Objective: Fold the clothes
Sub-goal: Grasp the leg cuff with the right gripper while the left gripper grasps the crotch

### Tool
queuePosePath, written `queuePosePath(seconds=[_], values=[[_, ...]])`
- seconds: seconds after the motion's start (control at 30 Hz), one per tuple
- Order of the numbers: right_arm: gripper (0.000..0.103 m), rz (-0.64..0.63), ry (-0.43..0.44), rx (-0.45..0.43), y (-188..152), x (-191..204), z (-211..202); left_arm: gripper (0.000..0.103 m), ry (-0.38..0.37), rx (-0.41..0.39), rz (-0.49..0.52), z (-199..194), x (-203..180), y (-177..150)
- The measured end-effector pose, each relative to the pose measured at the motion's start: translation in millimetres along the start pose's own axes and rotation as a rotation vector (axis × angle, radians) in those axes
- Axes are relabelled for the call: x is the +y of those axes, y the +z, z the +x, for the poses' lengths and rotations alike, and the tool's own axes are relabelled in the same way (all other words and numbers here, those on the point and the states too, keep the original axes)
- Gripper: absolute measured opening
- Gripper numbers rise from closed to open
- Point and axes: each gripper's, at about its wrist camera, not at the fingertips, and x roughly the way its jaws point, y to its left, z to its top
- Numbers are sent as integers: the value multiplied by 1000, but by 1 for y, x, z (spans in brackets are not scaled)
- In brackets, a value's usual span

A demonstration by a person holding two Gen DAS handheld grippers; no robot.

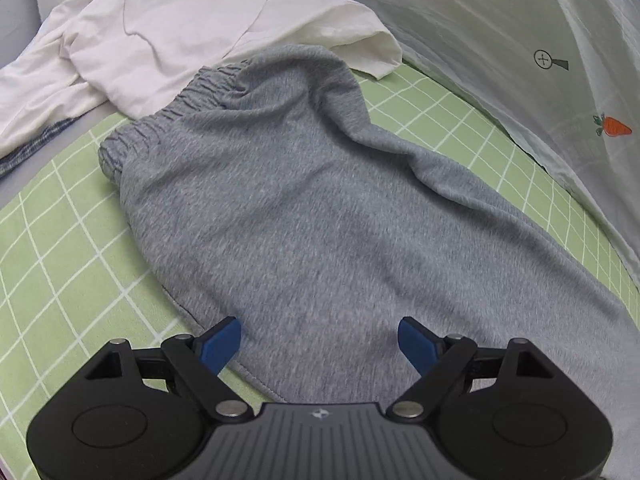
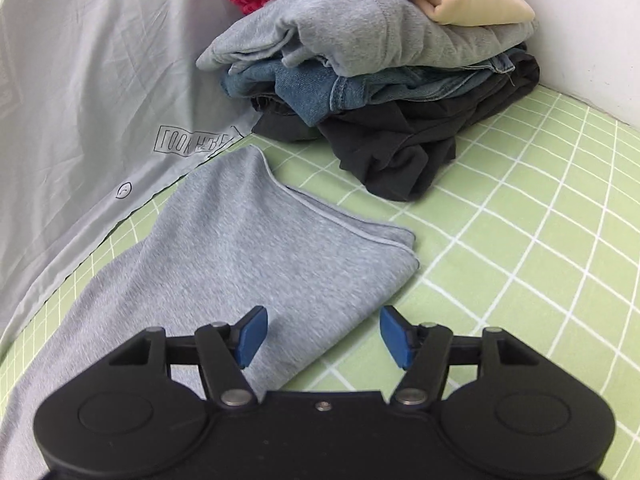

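The left gripper [image 1: 320,342] is seen from its own wrist camera, held low and pointed forward. Its jaws are spread wide, and nothing is held between them. The blue pads [image 1: 222,344] are angled outward, each carried on a black linkage arm pinned to the body below.

The right gripper [image 2: 323,336] is likewise held low and pointed forward in its own wrist view. Its jaws are also parted wide, with nothing gripped. Its blue pads [image 2: 251,335] are tilted outward on black linkages. No hand or sleeve is shown in either view.
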Motion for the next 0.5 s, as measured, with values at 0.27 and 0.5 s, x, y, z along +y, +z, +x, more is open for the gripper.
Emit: queuePosePath(seconds=[0.27,0.5], values=[[25,-12,-70,-52,11,-6,14,83,64,-30,-4,9,-10,-1],[3,-132,-93,-55,17,-33,6,11,114,-85,19,2,3,0]])
